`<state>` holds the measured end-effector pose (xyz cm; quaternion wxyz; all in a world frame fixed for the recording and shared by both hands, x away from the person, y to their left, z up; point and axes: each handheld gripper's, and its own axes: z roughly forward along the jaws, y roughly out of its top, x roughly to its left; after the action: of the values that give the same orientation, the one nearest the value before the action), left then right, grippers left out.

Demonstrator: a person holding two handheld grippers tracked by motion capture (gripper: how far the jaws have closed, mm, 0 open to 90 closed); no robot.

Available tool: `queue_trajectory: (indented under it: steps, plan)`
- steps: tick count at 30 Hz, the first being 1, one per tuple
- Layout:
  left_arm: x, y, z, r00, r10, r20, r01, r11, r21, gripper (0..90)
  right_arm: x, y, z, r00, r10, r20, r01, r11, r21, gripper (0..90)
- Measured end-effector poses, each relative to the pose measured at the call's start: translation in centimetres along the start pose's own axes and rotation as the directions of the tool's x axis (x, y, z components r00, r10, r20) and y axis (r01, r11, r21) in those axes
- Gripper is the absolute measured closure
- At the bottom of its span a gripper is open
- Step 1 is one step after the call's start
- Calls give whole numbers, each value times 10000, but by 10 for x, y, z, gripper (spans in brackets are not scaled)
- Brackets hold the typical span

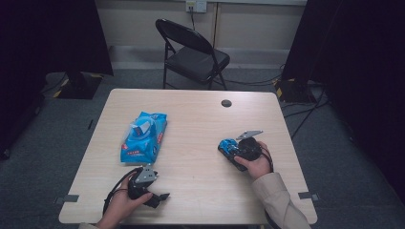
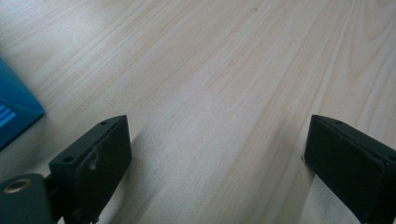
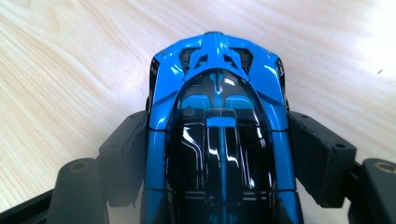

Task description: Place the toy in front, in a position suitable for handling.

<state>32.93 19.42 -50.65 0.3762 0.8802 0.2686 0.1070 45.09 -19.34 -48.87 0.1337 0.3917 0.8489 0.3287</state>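
Note:
A blue and black toy car (image 3: 219,107) stands on the light wooden table (image 1: 191,119) at its right side, also seen from above as a small car (image 1: 227,145). My right gripper (image 3: 219,158) straddles it, and both black pads (image 3: 317,154) lie against the car's flanks. A hand holds that right gripper (image 1: 230,150) from the near side. My left gripper (image 1: 159,198) rests near the table's front left edge. In its own view the left gripper (image 2: 215,154) stands wide open over bare wood, with nothing between the jaws.
A blue pack of wipes (image 1: 143,136) lies left of centre, and its corner (image 2: 14,116) is just left of my left jaw. A dark cable hole (image 1: 226,103) sits near the far edge. A black folding chair (image 1: 191,52) stands beyond the table.

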Motion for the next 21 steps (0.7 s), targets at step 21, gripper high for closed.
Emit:
queue_trajectory:
  steps: [21]
  plan:
    - [0,0,0,10000,7,-8,-7,10000,3,66,5,12,-12,9994,-237,-233,236,9997,-25,272]
